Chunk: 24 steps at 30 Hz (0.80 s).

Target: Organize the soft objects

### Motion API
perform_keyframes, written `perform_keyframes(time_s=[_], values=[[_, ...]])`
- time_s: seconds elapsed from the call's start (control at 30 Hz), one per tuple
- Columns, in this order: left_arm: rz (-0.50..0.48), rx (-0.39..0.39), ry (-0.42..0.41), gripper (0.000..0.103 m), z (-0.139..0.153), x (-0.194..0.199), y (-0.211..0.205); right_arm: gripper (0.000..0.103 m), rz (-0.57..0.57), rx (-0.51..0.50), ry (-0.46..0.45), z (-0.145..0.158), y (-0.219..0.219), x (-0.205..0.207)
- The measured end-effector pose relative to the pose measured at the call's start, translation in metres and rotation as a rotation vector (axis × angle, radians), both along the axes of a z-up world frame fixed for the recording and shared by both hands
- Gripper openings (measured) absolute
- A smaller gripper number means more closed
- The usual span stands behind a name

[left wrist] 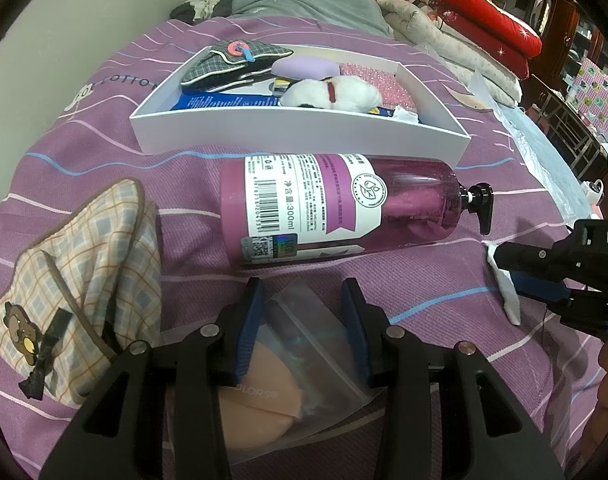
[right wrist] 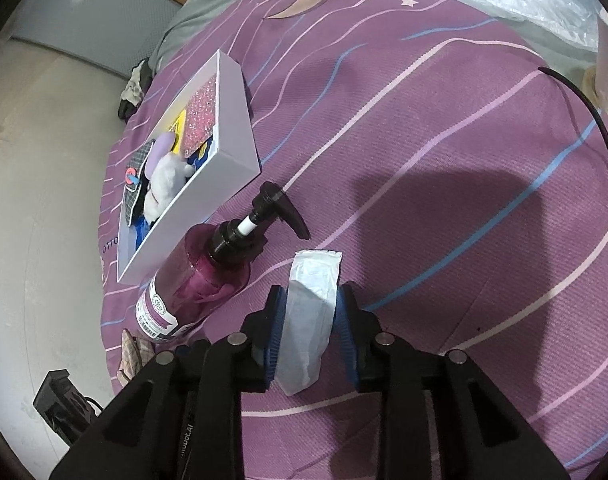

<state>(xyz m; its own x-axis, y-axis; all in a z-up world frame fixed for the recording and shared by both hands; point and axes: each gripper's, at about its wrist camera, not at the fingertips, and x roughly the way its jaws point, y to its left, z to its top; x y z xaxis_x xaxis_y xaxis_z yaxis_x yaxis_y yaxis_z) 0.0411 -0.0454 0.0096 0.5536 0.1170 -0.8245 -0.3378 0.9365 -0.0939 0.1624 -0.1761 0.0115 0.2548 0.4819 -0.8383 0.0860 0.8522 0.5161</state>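
Note:
A white box (left wrist: 296,130) on the purple bedspread holds a plaid pouch (left wrist: 232,60), a lilac pad (left wrist: 304,68), a white plush (left wrist: 331,92) and a pink glitter pouch (left wrist: 375,84); it also shows in the right wrist view (right wrist: 224,168). My left gripper (left wrist: 304,320) is open around a clear zip bag with a peach puff (left wrist: 260,392), jaws apart on either side. My right gripper (right wrist: 309,320) is shut on a white sachet (right wrist: 309,304); it shows from the left wrist view (left wrist: 543,276) at the right. A checked bear pouch (left wrist: 76,288) lies left.
A purple pump bottle (left wrist: 335,204) lies on its side in front of the box, seen also in the right wrist view (right wrist: 208,276). Folded quilts (left wrist: 483,28) and a clear plastic sheet (left wrist: 543,152) lie at the right. A grey pillow (left wrist: 304,8) is behind the box.

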Motion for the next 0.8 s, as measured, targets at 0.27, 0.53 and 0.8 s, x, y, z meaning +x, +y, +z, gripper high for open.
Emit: perform_keyframes(time_s=[0.27, 0.53, 0.8], values=[[0.0, 0.0, 0.001, 0.042, 0.0, 0.0, 0.0, 0.032, 0.007, -0.031, 0.002, 0.0, 0.002, -0.001], [0.0, 0.0, 0.002, 0.042, 0.0, 0.0, 0.0, 0.023, 0.062, -0.151, -0.042, 0.006, 0.018, -0.007], [0.002, -0.02, -0.02, 0.042, 0.003, -0.005, 0.003, 0.015, 0.081, -0.094, -0.054, 0.013, 0.021, -0.011]])
